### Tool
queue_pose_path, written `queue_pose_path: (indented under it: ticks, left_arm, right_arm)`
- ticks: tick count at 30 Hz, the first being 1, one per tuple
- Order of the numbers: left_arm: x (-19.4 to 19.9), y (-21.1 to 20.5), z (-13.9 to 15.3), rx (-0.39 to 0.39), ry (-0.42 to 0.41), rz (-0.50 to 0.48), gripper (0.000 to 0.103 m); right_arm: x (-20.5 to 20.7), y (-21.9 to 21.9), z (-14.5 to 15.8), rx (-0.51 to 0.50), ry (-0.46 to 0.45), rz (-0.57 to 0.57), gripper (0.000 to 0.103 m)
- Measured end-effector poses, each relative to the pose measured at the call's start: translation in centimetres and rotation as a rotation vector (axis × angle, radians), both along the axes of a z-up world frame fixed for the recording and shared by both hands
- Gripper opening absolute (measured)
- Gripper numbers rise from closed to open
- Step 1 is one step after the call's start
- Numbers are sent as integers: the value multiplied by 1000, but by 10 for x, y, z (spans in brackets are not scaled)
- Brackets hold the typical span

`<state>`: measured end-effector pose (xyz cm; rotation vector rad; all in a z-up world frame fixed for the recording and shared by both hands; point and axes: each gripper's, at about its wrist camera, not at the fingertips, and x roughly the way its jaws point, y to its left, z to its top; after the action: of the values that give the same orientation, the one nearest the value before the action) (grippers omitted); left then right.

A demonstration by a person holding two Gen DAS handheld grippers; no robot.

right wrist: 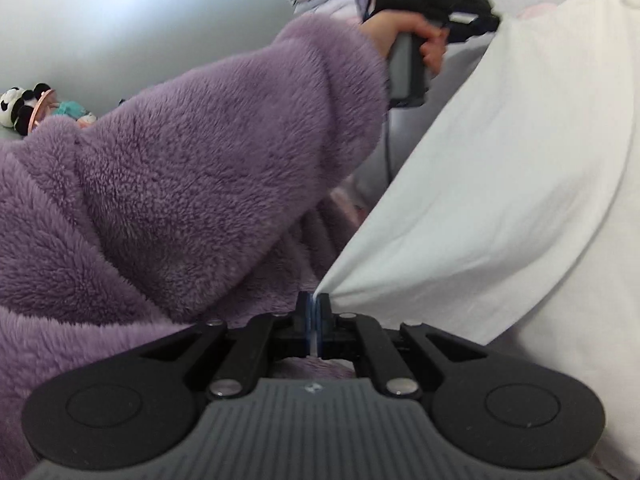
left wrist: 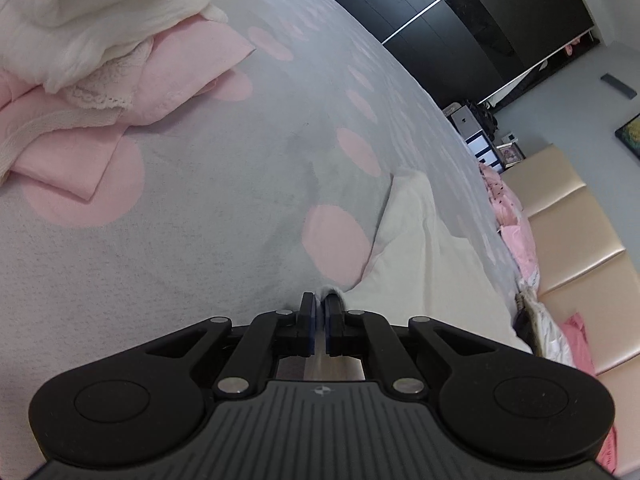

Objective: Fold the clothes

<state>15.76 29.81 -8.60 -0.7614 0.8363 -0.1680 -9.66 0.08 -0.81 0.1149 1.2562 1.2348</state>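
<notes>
A white garment (right wrist: 500,184) hangs stretched between both grippers. My right gripper (right wrist: 314,300) is shut on one corner of it, and the cloth fans out up and to the right. At the top of the right wrist view a hand in a purple fleece sleeve (right wrist: 208,152) holds my left gripper (right wrist: 494,24), which pinches the cloth's far edge. In the left wrist view my left gripper (left wrist: 320,302) is shut on a tuft of the white garment (left wrist: 416,264), which trails off to the right over the grey bedspread with pink dots (left wrist: 192,208).
A pile of white and pink clothes (left wrist: 92,60) lies at the upper left of the bed. A beige padded headboard (left wrist: 572,224) and pink bedding (left wrist: 516,220) stand to the right, a dark wardrobe (left wrist: 460,16) behind. A panda toy (right wrist: 20,108) sits at far left.
</notes>
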Motion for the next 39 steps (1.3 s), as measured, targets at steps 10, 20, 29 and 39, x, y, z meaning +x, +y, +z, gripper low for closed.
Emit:
queue_pose_path:
  ticks: [10,20,29,39]
  left_arm:
    - [4,2,-1,-1,-20,-25,2]
    - [-8,4,14,28,-56,-85,3]
    - [-58,5,46,145,-66,-138,13]
    - [-130,-27,74,298,35,-389,14]
  right_arm:
    - [-6,35,-24,-37,39,51,3]
    - [9,14,-39,-54,121,-14,46]
    - [41,-57,-64,-225,68,-233,45]
    - [50,-45,-98,-254,65,-177,37]
